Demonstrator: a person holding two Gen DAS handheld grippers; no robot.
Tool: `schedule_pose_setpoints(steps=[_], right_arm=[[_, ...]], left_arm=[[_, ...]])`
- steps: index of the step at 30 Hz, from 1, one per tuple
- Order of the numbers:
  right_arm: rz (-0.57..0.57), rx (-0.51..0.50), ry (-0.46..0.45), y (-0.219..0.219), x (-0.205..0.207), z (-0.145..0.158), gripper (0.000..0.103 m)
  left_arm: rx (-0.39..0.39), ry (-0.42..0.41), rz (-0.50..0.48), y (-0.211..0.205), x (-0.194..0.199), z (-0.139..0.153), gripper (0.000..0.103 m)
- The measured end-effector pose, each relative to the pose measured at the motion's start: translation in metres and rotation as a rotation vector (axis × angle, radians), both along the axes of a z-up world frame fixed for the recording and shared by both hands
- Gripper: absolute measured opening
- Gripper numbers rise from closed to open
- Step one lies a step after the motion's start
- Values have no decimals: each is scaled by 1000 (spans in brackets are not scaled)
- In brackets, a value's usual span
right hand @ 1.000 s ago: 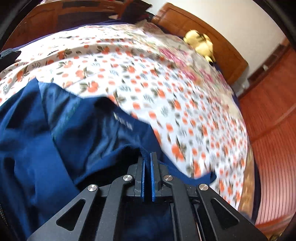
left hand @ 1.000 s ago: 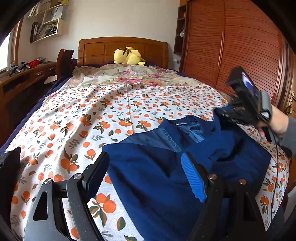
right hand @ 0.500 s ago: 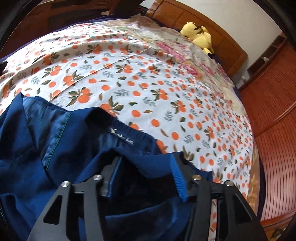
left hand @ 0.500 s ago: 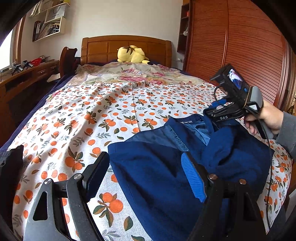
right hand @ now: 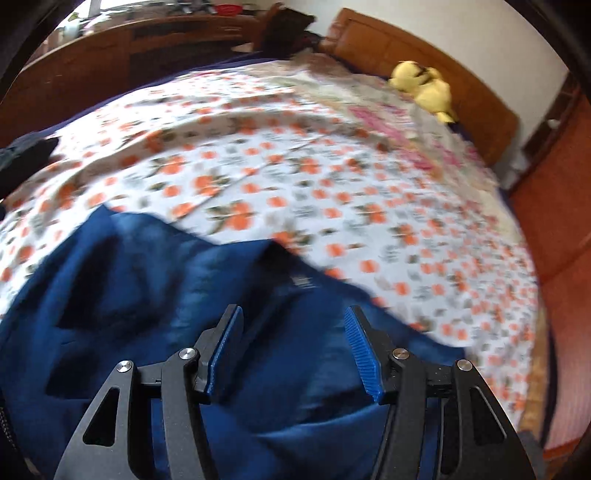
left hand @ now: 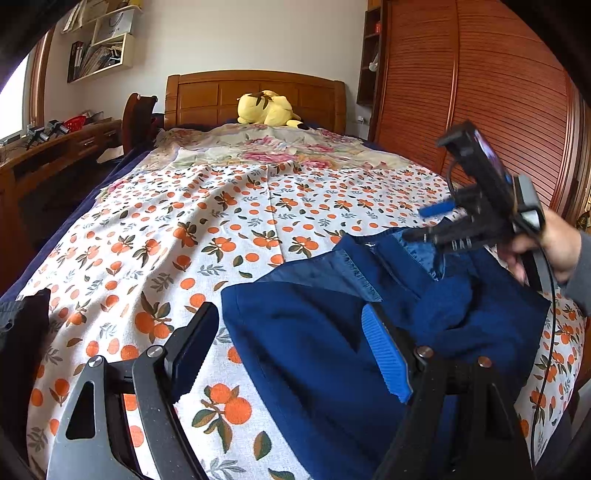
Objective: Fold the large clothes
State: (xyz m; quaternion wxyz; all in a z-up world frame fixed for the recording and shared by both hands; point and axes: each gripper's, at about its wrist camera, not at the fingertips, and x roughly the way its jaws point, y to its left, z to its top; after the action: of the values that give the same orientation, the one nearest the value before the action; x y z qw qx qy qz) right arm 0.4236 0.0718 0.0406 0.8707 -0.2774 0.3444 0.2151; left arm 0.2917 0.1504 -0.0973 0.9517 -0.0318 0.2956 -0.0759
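While blurred, navy garment's [right hand: 155, 295] neck label [right hand: 303, 282] unreadable, shelf bag [left hand: 114, 24] lettering illegible

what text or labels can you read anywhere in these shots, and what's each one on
Nothing reads with certainty.
White bag on the wall shelf: dark letters, too small to read.
Neck label on the blue garment: pale print, blurred beyond reading.
Right tongs: pale marking on the black body, too small to read.
Red tag on the wardrobe shelf: too small to read.
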Motion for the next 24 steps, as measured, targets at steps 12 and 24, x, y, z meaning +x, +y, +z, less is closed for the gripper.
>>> schedule_pose_setpoints(steps=[12,24], right_arm=[[138,85,194,25,-19,-46,59],[173,59,280,32,-21,-60,47]], left_arm=[[-13,0,46,21,-1,1,80],[-15,-2,56,25,-2,3,80]])
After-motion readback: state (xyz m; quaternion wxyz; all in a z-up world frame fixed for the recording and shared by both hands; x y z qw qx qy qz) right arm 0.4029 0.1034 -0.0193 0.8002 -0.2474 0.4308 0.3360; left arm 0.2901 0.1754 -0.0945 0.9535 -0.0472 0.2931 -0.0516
